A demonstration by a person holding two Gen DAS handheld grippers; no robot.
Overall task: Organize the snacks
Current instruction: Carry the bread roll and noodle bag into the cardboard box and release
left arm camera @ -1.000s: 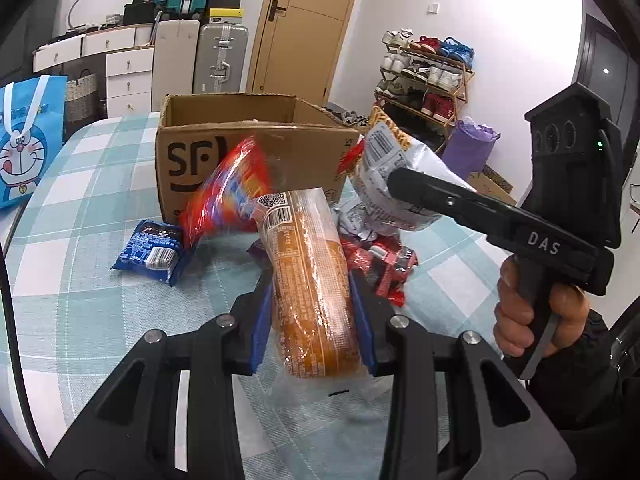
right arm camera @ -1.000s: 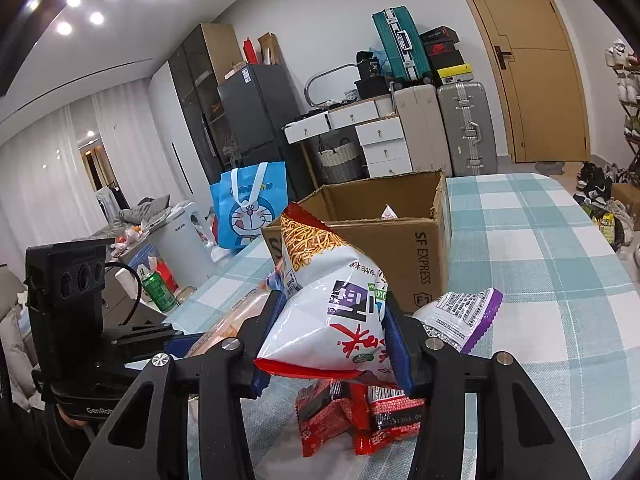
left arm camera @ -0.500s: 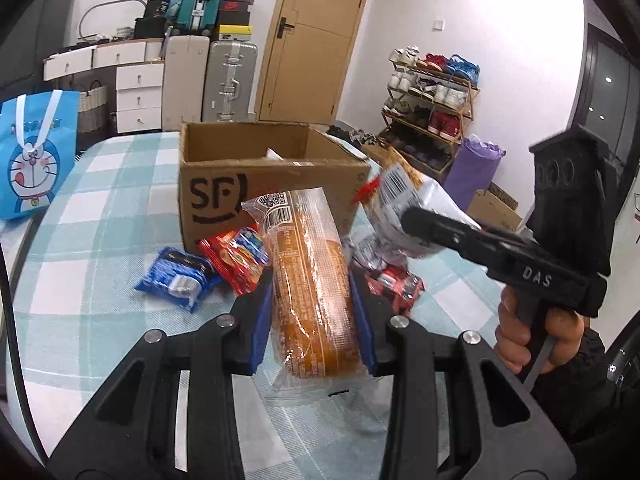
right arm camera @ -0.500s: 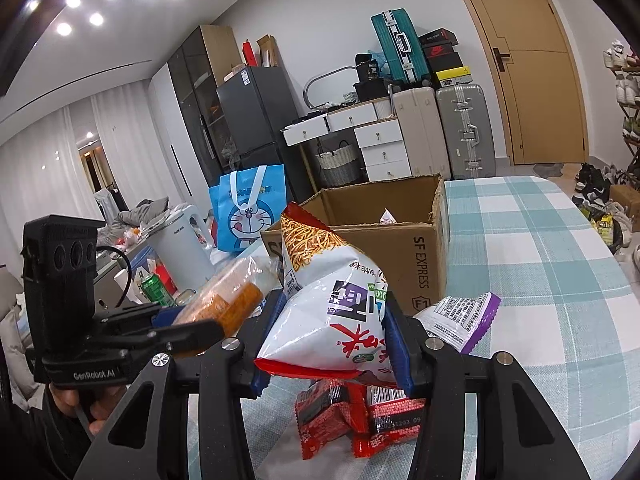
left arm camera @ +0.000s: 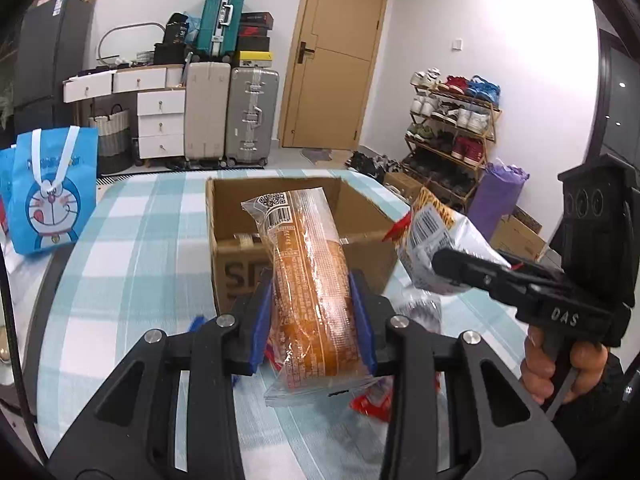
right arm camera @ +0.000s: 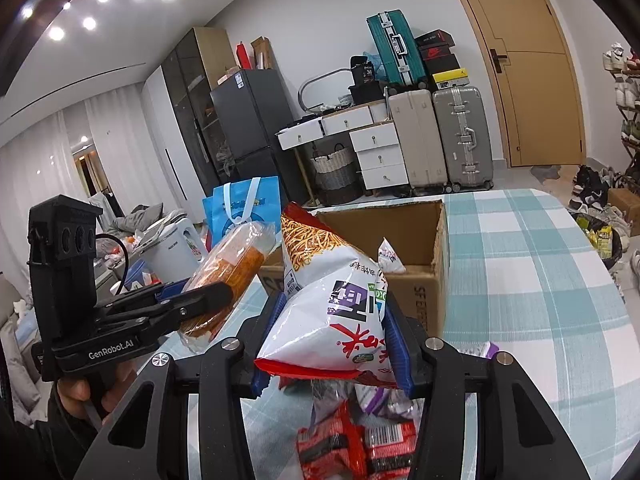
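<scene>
Both lifted since a second ago: my left gripper (left arm camera: 312,320) fingers clamp the bread pack (left arm camera: 310,280) above the cardboard box (left arm camera: 360,240) mid-bench, right gripper (right arm camera: 332,340) fingers clamp the chip bag (right arm camera: 340,304) nearby, so drop-in looks next.

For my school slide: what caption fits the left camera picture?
Left gripper holds an orange snack pack before the open cardboard box.
</scene>
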